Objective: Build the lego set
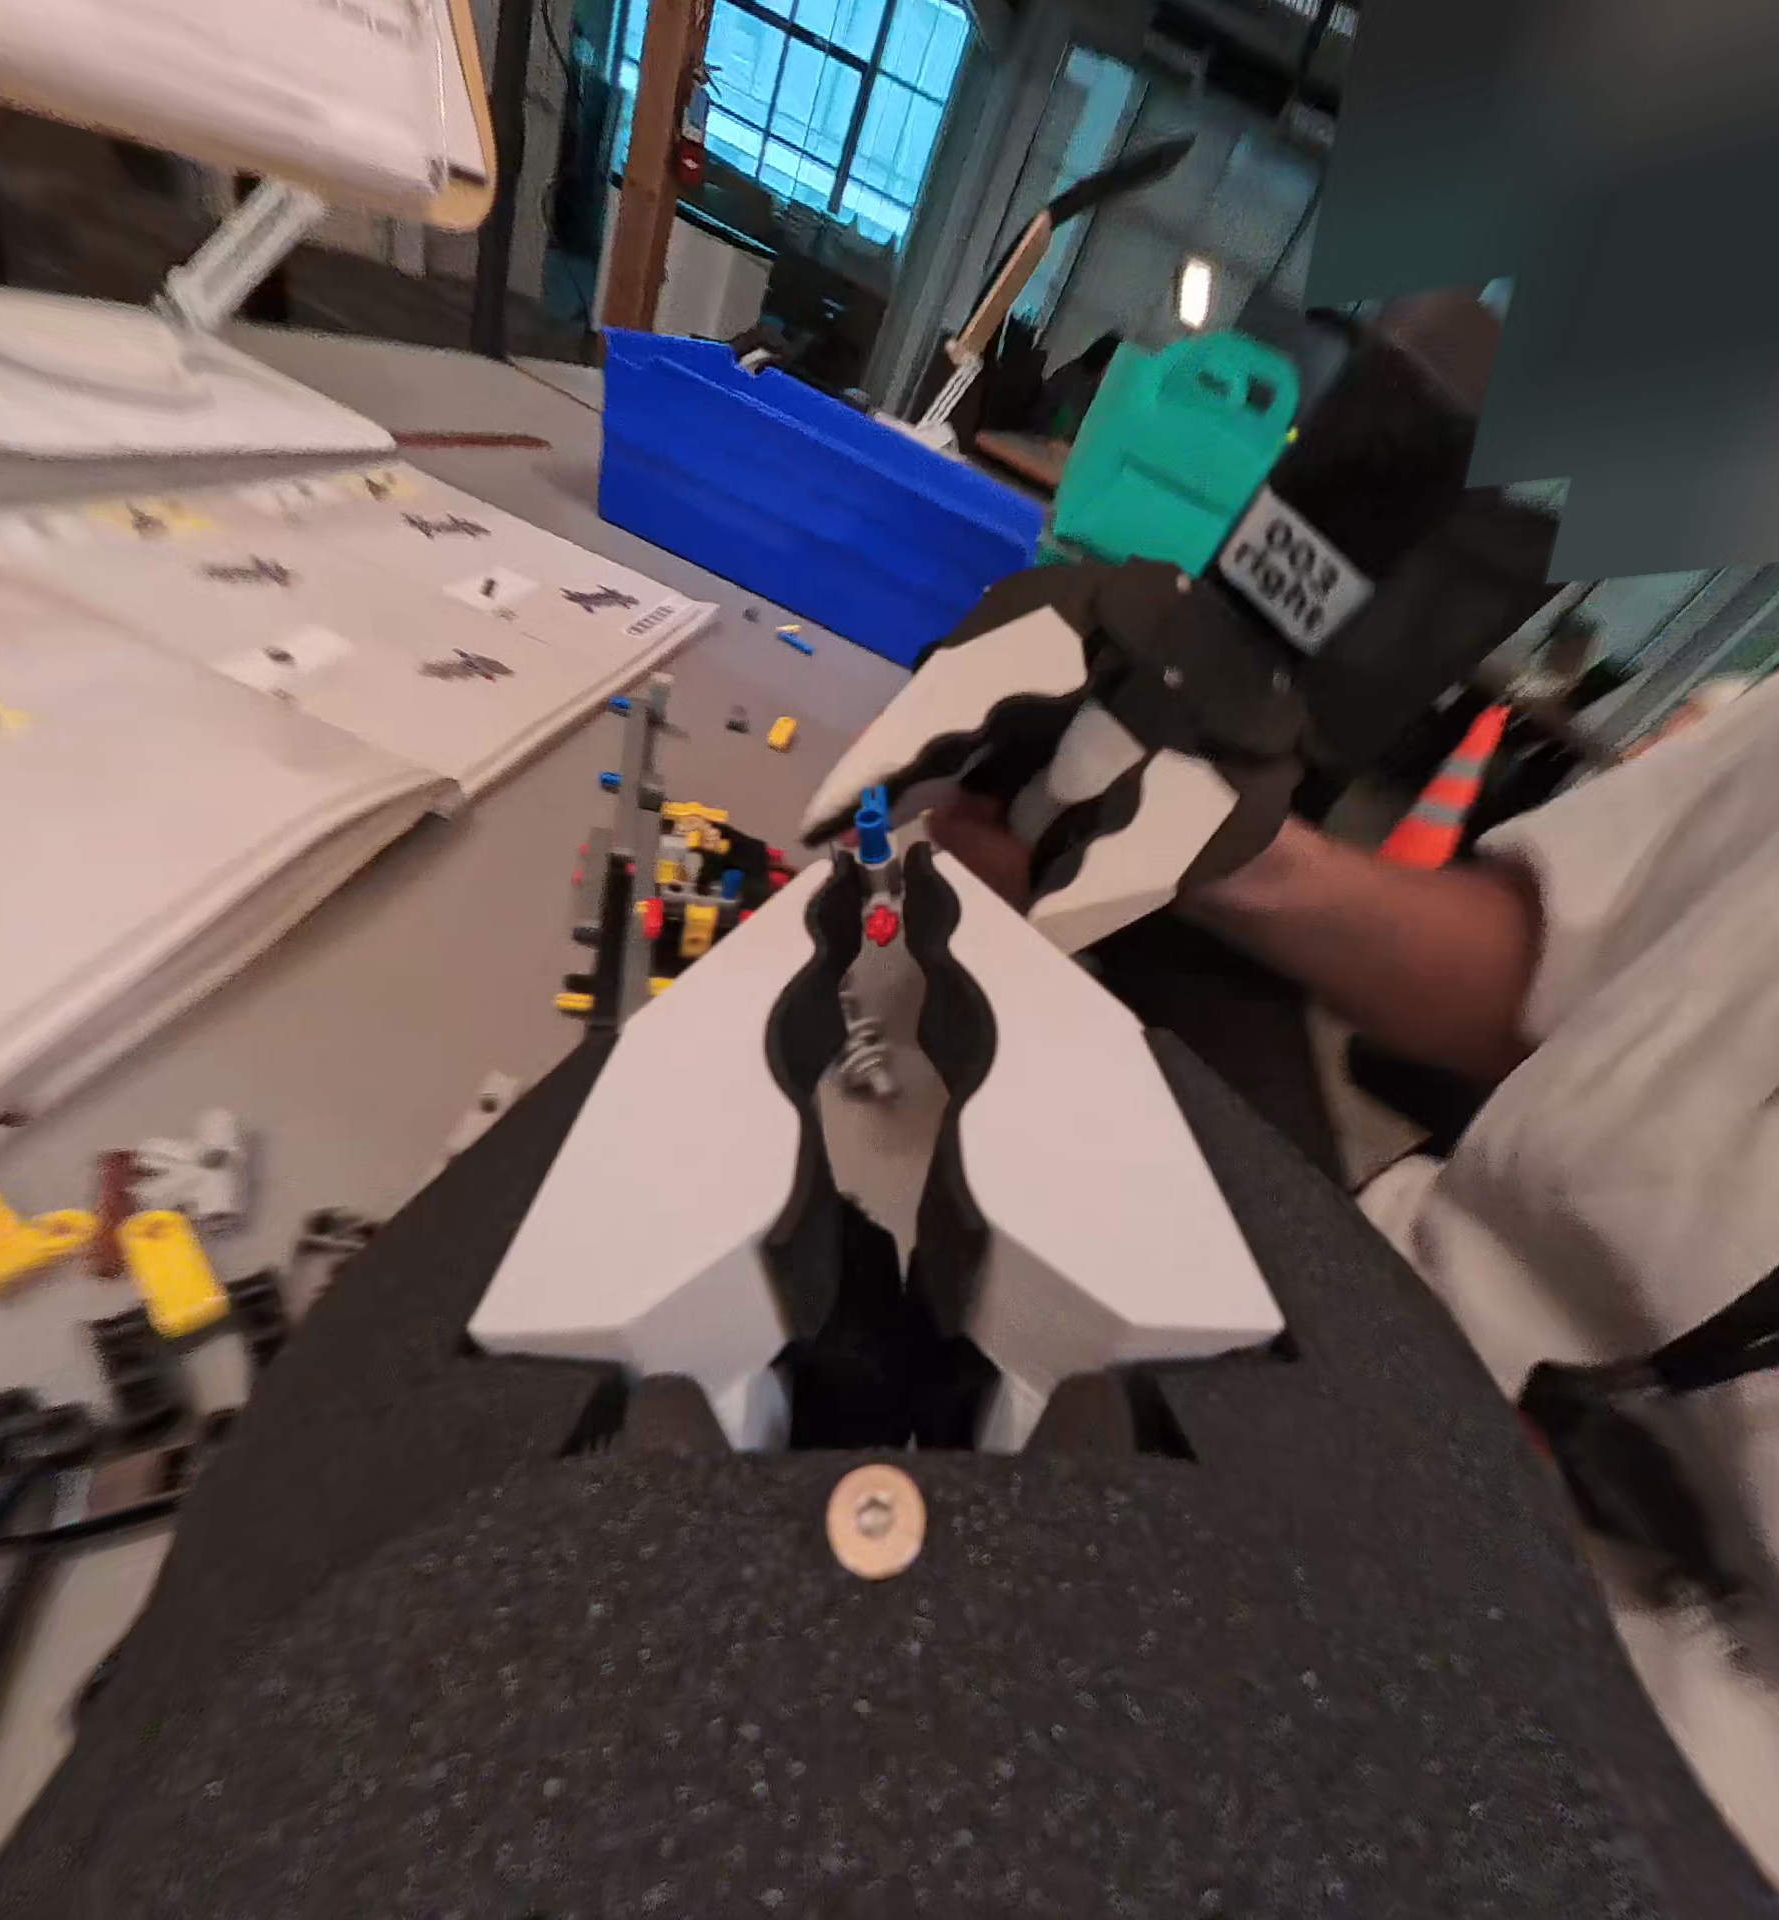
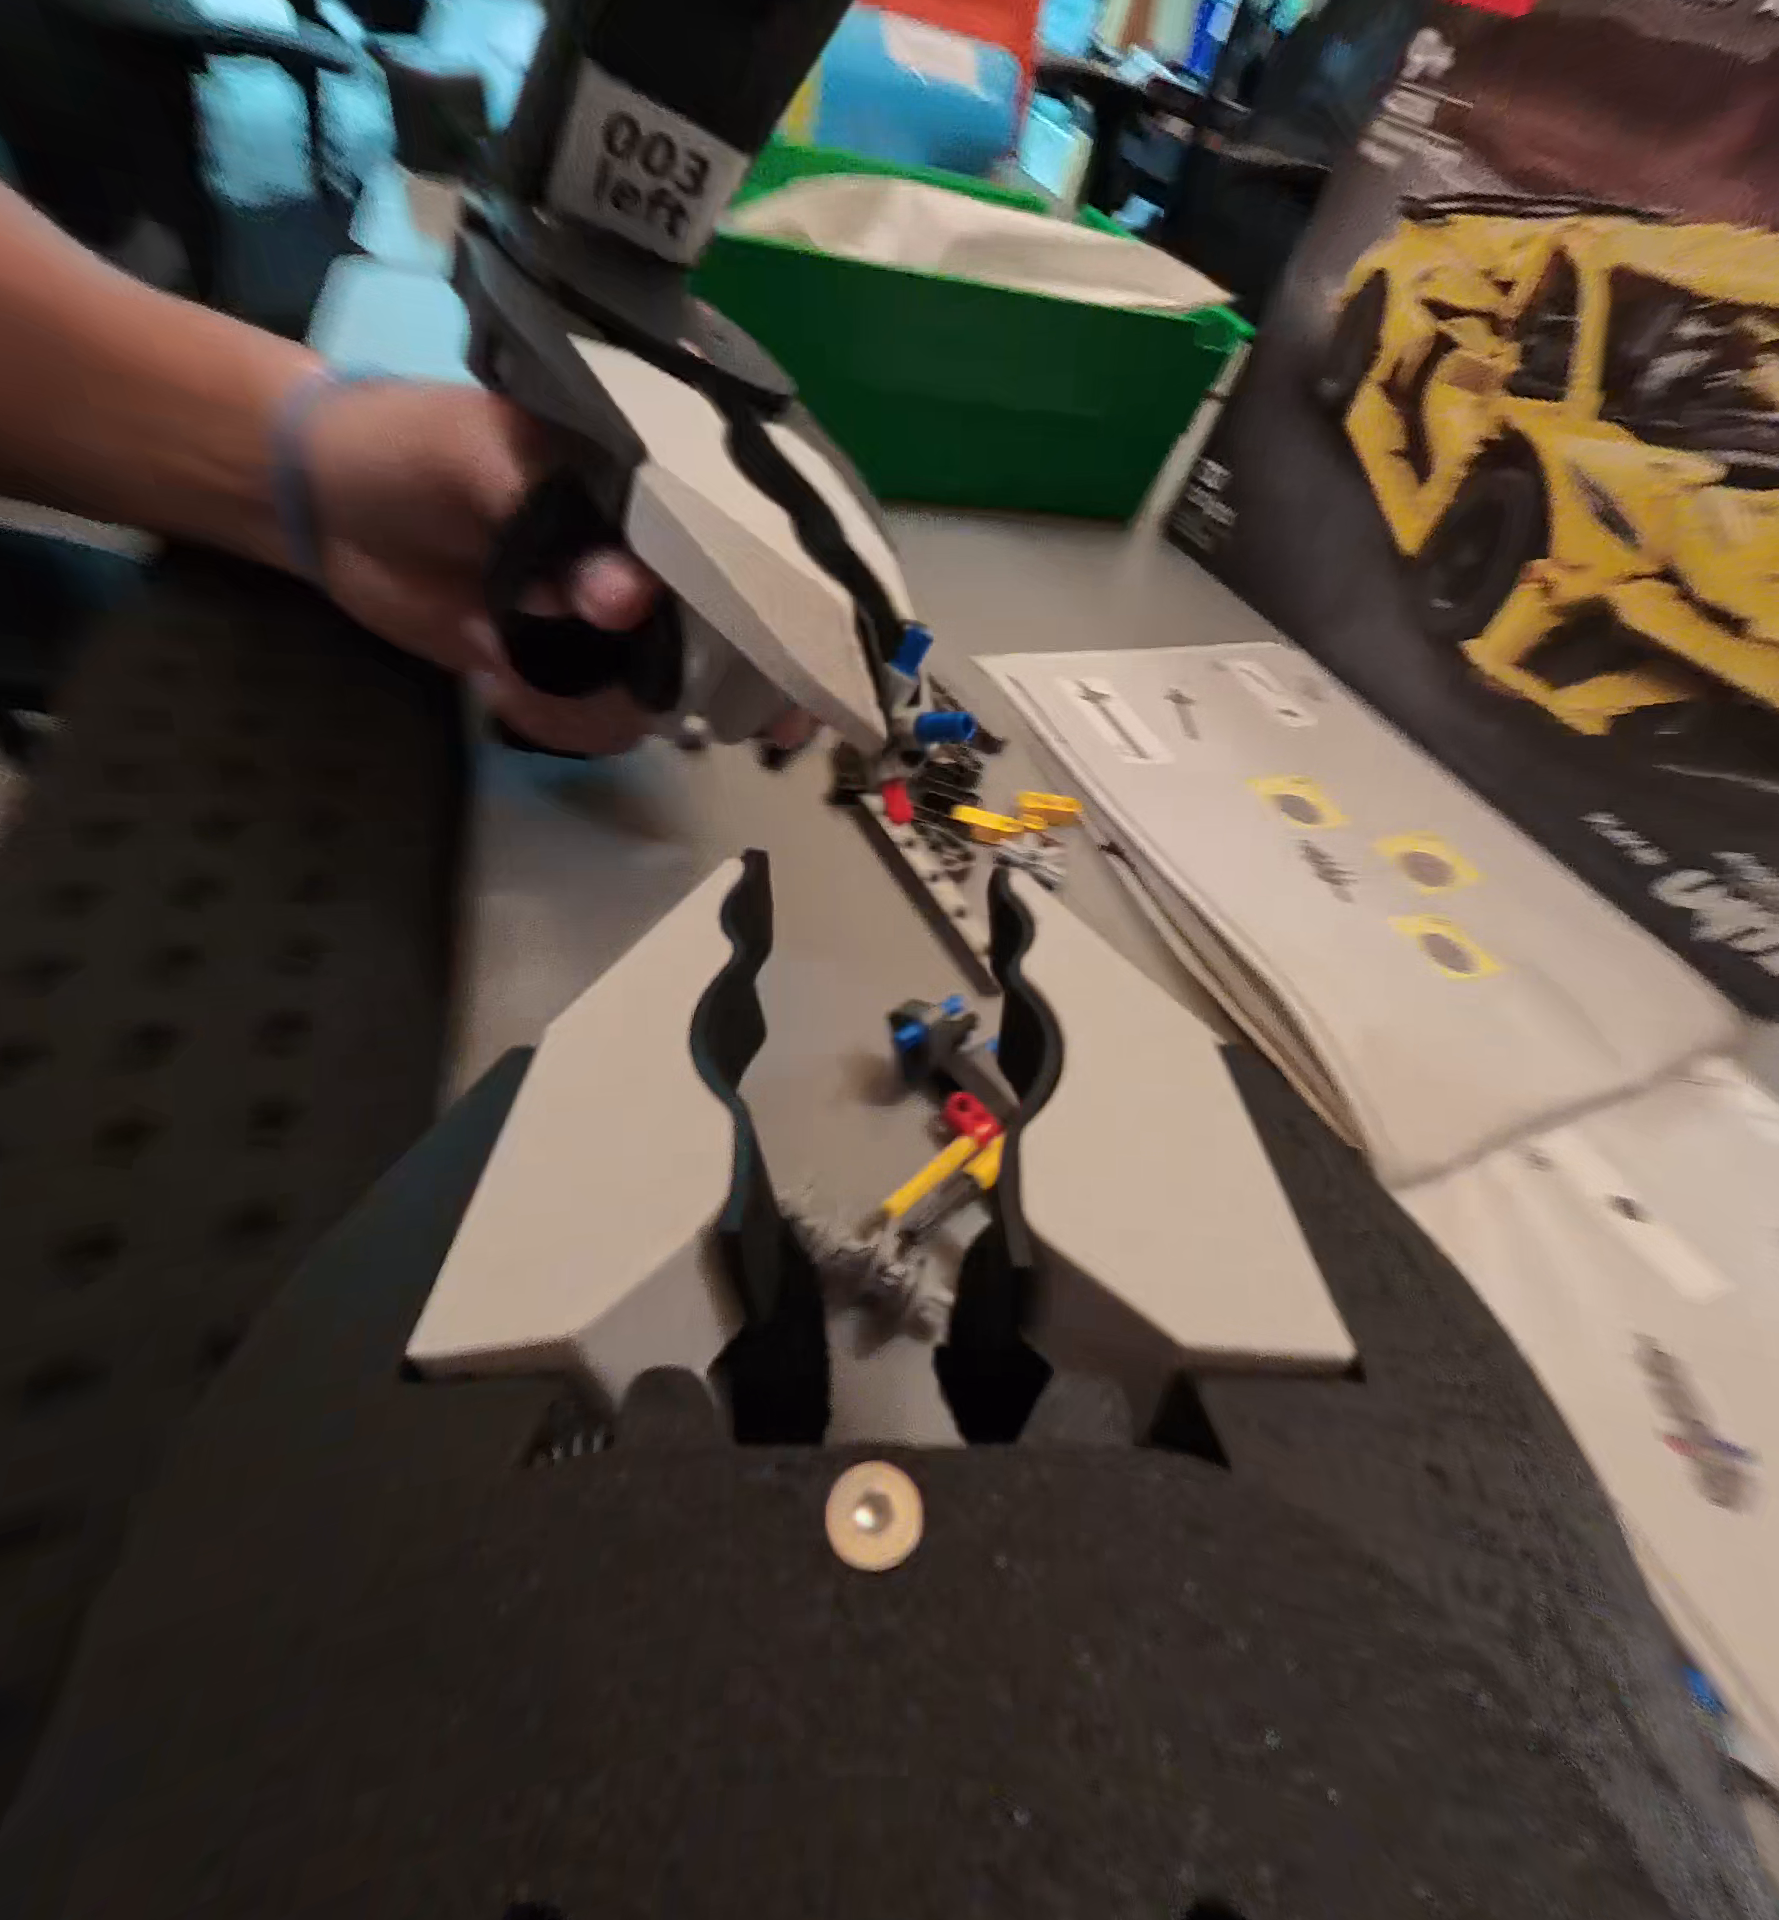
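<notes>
Nearest on my left wrist view, my left gripper (image 1: 880,847) is closed down on a small grey lego piece (image 1: 880,935) — a slim part with a spring (image 1: 864,1044) toward its near end, a red pin on its side and a blue pin (image 1: 872,826) sticking out past the fingertips. The piece runs lengthwise along the narrow gap between the two black pads, pinched near the tips.

On my right wrist view, my right gripper (image 2: 880,883) stands wide apart and holds nothing. Between its fingers, lying on the grey table (image 2: 552,935), I see a small loose assembly (image 2: 942,1127) with blue, red and yellow parts; it lies close against the inner edge of the right-hand finger, and I cannot tell whether it touches.

Farther out, a long grey-and-black lego frame (image 1: 627,862) with yellow parts lies on the table, just beyond the left gripper's tips. Loose yellow and black pieces (image 1: 64,1247) sit off to the left. An open instruction booklet (image 1: 241,665) lies beside them — past it, a blue bin (image 1: 791,488). On the right view, the set's box (image 2: 1591,468) with a yellow car stands behind the booklet, a green bin (image 2: 968,384) beyond.
</notes>
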A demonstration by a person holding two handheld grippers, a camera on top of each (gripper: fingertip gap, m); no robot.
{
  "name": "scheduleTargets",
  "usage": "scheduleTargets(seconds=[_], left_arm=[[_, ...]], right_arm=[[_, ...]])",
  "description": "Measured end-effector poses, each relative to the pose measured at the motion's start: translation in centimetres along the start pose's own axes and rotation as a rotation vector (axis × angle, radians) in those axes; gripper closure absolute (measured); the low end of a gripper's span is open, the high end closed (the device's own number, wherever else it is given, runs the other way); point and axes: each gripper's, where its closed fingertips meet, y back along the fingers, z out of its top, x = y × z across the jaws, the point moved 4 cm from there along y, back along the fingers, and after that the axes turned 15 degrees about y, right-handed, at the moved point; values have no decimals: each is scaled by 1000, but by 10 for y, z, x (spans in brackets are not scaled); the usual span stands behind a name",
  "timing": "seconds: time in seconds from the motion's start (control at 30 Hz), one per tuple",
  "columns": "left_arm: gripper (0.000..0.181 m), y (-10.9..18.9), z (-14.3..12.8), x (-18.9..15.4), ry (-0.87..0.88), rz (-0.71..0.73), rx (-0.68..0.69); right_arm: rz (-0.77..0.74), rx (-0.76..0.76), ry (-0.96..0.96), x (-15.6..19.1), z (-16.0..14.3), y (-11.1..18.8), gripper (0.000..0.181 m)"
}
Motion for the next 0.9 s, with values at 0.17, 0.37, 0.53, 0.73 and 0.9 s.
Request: scheduleTargets(seconds=[0.17, 0.37, 0.53, 0.73, 0.9], left_arm=[[175, -15, 4, -2, 181, -26, -11], [175, -19, 3, 0, 264, -55, -23], [175, -20, -1, 4, 291, -47, -9], [175, -20, -3, 6, 281, -29, -13], [175, -21, -3, 5, 269, -44, -18]], right_arm=[[-163, 80, 154, -12, 14, -10, 137], [-177, 111, 181, -15, 9, -6, 156], [-213, 148, 248, -13, 6, -9, 157], [-186, 176, 223, -14, 3, -10, 157], [-169, 161, 159, -13, 4, -9, 159]])
